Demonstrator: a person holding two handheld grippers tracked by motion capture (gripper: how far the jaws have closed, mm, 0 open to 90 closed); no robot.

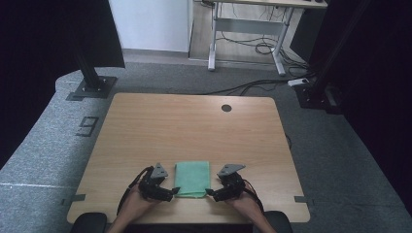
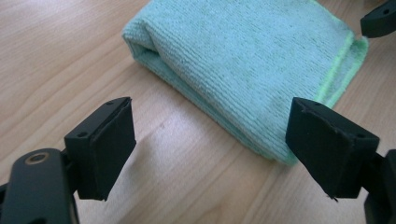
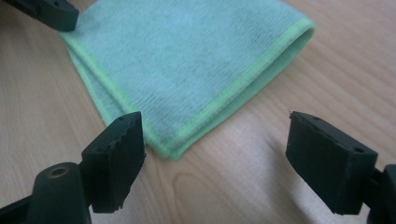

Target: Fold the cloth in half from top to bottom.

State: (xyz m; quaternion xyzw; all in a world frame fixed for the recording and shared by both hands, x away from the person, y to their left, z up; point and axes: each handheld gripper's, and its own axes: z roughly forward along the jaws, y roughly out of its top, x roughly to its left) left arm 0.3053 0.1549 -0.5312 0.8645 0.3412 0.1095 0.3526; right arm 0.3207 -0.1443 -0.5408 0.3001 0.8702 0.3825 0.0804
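Pale wood-grain table [image 1: 194, 126]: at its near edge, the left hand-held gripper [image 1: 171, 192] and right hand-held gripper [image 1: 210, 193], jaws spread and empty, flank a folded mint-green microfibre cloth [image 1: 192, 178] lying flat between them, each jaw tip just beside a near corner.

I count one folded green cloth [image 1: 192, 178] on one wooden table [image 1: 189, 126], no second cloth. Two grippers: the left gripper [image 1: 173, 191] and the right gripper [image 1: 209, 191], two black jaws each, four jaws total. One grey three-cornered plate on top of each, so two. Two hands holding them. One round hole [image 1: 226, 108] in the tabletop. One desk frame [image 1: 248, 29] at the back. Two black posts [image 1: 90, 68] flanking the table.
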